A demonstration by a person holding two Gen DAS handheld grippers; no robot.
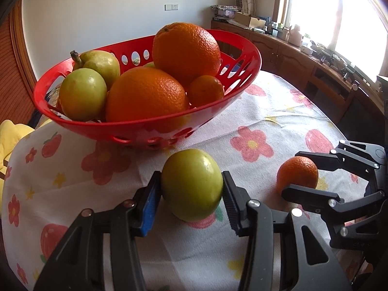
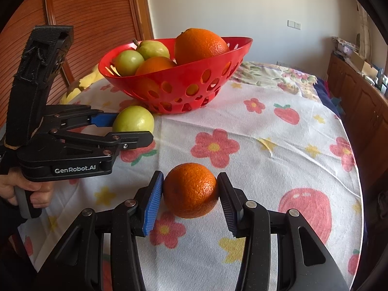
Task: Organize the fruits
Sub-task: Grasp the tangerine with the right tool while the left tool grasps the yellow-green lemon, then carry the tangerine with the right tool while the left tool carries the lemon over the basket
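Observation:
A red perforated basket (image 1: pixel 237 84) (image 2: pixel 218 55) holds several oranges and green fruits. My left gripper (image 1: pixel 191 189) is shut on a green apple (image 1: pixel 191 184) that rests on the flowered cloth in front of the basket; it also shows in the right wrist view (image 2: pixel 133 121), held by the left gripper (image 2: pixel 132 127). My right gripper (image 2: pixel 190 191) is shut on a small orange (image 2: pixel 190 190) resting on the cloth; the orange (image 1: pixel 297 174) and the right gripper (image 1: pixel 299 172) also show at the right of the left wrist view.
The table is covered with a white cloth (image 2: pixel 266 133) printed with flowers and strawberries. A yellow object (image 1: pixel 9 135) lies at the left edge. A wooden cabinet with clutter (image 1: pixel 315 55) runs under the window on the right. A wooden door (image 2: pixel 97 12) stands behind.

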